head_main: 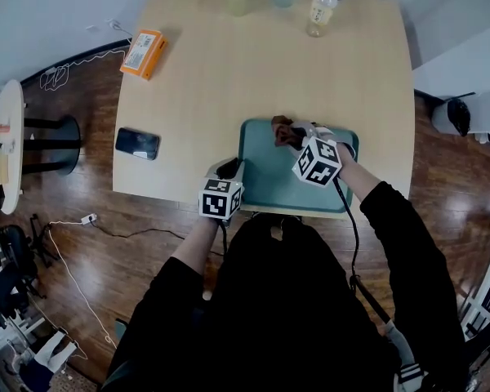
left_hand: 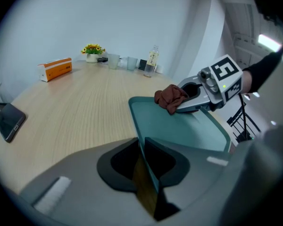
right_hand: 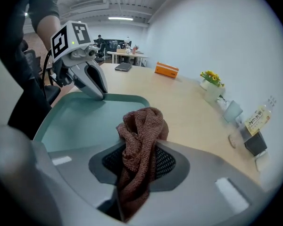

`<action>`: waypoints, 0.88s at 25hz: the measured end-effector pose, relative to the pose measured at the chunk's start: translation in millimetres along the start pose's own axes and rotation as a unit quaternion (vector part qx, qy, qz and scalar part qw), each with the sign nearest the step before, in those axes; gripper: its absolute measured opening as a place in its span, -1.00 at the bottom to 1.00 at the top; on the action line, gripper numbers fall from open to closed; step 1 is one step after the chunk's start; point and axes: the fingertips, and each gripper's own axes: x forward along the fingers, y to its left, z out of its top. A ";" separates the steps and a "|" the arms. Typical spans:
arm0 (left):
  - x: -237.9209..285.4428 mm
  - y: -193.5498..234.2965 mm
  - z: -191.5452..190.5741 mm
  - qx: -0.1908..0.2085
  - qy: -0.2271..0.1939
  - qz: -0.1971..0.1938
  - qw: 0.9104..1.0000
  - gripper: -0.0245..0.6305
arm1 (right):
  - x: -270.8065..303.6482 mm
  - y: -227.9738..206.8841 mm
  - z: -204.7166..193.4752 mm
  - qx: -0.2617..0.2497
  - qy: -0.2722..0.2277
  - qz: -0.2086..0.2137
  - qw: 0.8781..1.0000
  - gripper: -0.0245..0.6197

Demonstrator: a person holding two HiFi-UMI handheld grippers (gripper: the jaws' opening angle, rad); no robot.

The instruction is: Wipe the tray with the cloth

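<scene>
At the far left of the wooden table (head_main: 229, 80) lie a dark phone (head_main: 137, 143) and, farther back, an orange box (head_main: 144, 53), both well apart from the work. Next comes the left gripper (head_main: 233, 168), its jaws pinched tight on the left rim of the teal tray (head_main: 269, 178), which sits at the table's near edge in front of the person. The tray looks like thin, stiff, light plastic that would likely skate on the smooth tabletop, so a hold on the raised rim is the sensible way to steady it. Over the tray's far part, near its back rim, hangs the brown cloth (head_main: 287, 131). It is a soft, loosely knitted rag, limp and light, and bunched into a wad. Whether it touches the tray floor cannot be told. The right gripper (head_main: 298, 137) grips it with jaws narrowed onto the bundle's middle, folds spilling out ahead of the tips. That loose front should do the wiping, pressed down flat.
</scene>
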 end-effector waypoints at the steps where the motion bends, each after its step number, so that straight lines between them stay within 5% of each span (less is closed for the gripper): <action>1: -0.2 0.5 0.0 0.000 0.000 0.001 1.000 -0.85 | 1.0 0.3 0.7 -0.004 0.001 -0.003 1.000 -0.60; 9: -1.2 1.1 -0.9 -0.004 -0.002 0.005 1.000 -0.84 | 5.3 0.2 9.8 0.006 0.014 0.016 1.000 -0.60; 16: -0.5 0.7 -2.4 0.001 -0.003 0.008 1.000 -0.83 | -35.5 108.9 -12.6 0.003 -0.011 0.089 0.996 -0.60; 22: 0.5 1.2 -2.6 0.004 -0.004 0.010 1.000 -0.83 | -59.4 164.1 -31.4 0.044 -0.034 0.100 0.993 -0.60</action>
